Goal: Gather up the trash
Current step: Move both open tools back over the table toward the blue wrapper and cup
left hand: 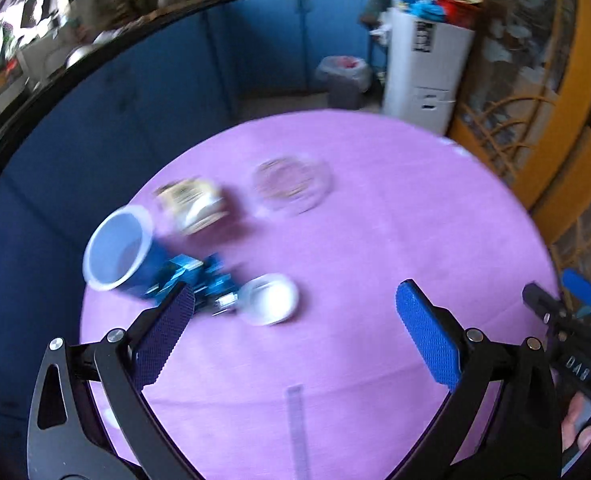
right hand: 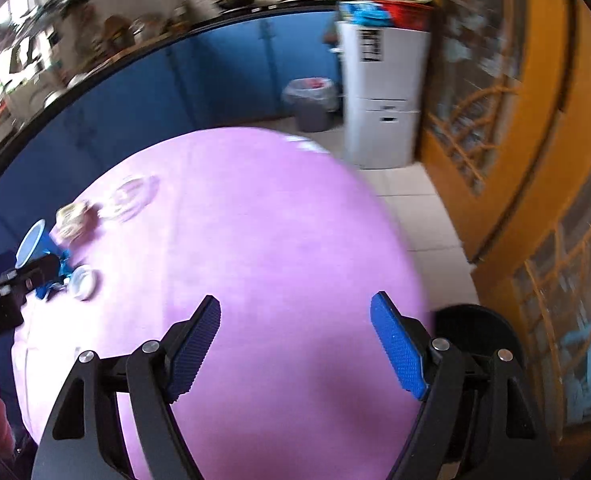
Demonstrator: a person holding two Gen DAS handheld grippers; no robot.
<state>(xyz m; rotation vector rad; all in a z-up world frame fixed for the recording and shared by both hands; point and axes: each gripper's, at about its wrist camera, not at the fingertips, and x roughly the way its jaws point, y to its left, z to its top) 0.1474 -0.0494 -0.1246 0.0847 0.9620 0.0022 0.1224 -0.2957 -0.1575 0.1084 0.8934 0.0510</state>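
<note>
On the purple round table a blue cup lies on its side, its white inside showing. Against it sit a crumpled blue wrapper and a white lid. A cream carton and a clear plastic dish lie just beyond. My left gripper hangs open over the table near these, with nothing between its pads. My right gripper stands open over bare cloth, far right of the blue cup and white lid.
A grey lined trash bin stands on the floor beyond the table, beside a white cabinet. Blue cupboards run along the back, an orange wooden door is at right, and a black stool sits by the table edge. A clear strip lies near me.
</note>
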